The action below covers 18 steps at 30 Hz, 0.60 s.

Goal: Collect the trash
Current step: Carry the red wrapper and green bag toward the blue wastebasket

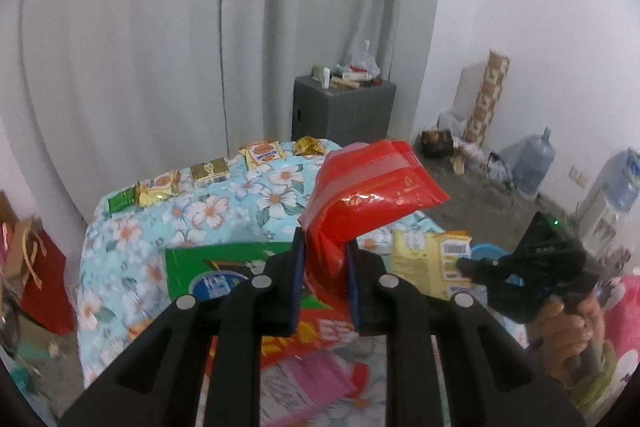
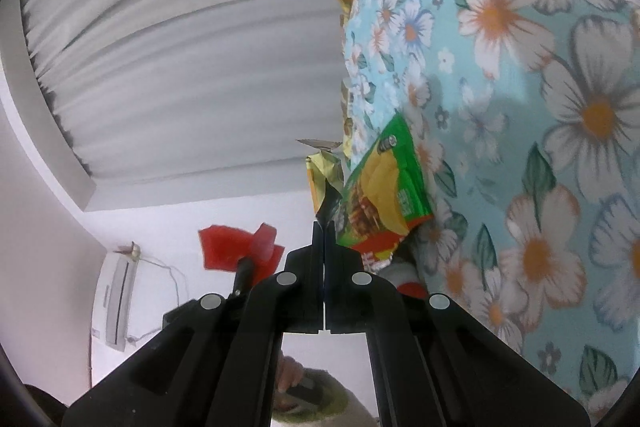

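Two grippers each grip litter above a floral-clothed tabletop (image 1: pixel 224 211): the left gripper (image 1: pixel 324 259) is clamped on a crumpled red plastic pouch (image 1: pixel 360 195), while the right gripper (image 2: pixel 323 239), at its 3 o'clock, pinches a green-and-yellow snack packet (image 2: pixel 380 187) by its edge.
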### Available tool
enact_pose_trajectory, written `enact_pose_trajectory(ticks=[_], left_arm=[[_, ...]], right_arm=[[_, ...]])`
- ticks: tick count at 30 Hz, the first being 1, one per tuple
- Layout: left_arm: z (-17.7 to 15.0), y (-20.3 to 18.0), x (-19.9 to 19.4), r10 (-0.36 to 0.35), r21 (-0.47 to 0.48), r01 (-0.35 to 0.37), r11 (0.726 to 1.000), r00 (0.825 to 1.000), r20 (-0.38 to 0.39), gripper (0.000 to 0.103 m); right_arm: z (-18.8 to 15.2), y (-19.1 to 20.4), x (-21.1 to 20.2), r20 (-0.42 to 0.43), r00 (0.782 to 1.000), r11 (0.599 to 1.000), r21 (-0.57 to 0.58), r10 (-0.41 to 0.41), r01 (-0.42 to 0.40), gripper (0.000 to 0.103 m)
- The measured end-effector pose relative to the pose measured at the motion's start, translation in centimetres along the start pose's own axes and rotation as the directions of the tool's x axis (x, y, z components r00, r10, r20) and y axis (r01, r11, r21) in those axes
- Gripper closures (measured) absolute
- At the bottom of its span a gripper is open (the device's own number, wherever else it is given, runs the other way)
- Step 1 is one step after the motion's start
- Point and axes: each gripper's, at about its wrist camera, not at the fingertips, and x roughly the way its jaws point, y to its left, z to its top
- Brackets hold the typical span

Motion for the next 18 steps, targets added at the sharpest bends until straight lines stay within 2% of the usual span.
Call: enact_pose_trajectory(ticks=[3,12,18], left_arm=[[-1.0,-1.4,-0.3,-0.007,0.001,0.007,1.000,1.000,0.013,0.085],[-3.0,-7.2,1.2,-0.017,0.090,0.016,0.996,1.000,0.008,0.085],[-4.1,-10.2,4.4,-0.004,0.153,0.010,0.988,0.999,-0.038,0.085]], right_arm=[[-0.5,0.3,-0.9,0.016,1.000,1.000,-0.021,-0.015,0.016,0.103],[-1.0,-0.6,-3.9,0.068,0.996,0.998,-0.022,-0.059,0.060,0.103],[-0.7,-1.7,-5.8,0.091,0.993,0.997,-0.016,-0.073,0.075,0.103]])
